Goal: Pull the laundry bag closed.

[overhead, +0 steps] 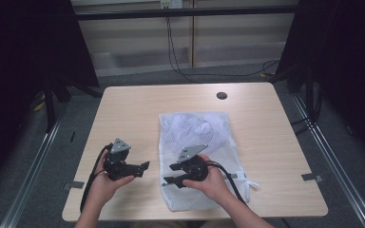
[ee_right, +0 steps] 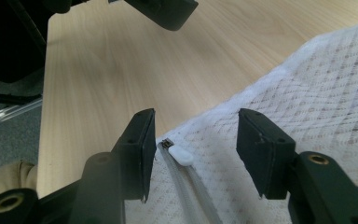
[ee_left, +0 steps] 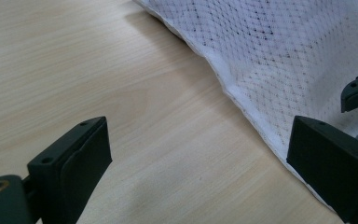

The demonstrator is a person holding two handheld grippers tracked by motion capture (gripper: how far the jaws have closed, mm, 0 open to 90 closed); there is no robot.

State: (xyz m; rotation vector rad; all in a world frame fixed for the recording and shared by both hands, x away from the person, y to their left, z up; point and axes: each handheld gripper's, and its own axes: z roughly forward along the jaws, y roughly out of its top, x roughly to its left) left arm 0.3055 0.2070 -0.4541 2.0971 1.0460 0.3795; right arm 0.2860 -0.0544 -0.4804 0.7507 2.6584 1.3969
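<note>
Your right gripper point(ee_right: 193, 140) has its fingers point(ee_right: 140, 144) spread apart, with nothing pinched. Between them, nearer the finger on the left of the right gripper view, lies the white zipper pull point(ee_right: 181, 156) of the mesh laundry bag point(ee_right: 317, 93), with the zipper track point(ee_right: 191, 191) running back from it toward your hand. The pull sits close to the bag's corner edge, and beyond that edge the bare wood of the desk point(ee_right: 112, 60) begins.

In the high view that right gripper point(overhead: 167, 174) rests over the near left part of the bag point(overhead: 195, 128), your hand point(overhead: 214, 183) behind it. The bag lies flat on the desk point(overhead: 123, 109), stretching away from your fingers toward the far side.

Your left gripper point(ee_left: 200, 149) also has its fingers point(ee_left: 72, 163) spread wide, holding nothing. Bare desk point(ee_left: 74, 70) lies between them; the bag's hemmed edge point(ee_left: 223, 88) runs just beside the finger on the right of the left gripper view. In the high view this left gripper point(overhead: 144, 168) hovers near the bag's left edge, pointing toward the right gripper. A small dark round disc point(overhead: 222, 95) sits far beyond both, near the desk's far edge.
</note>
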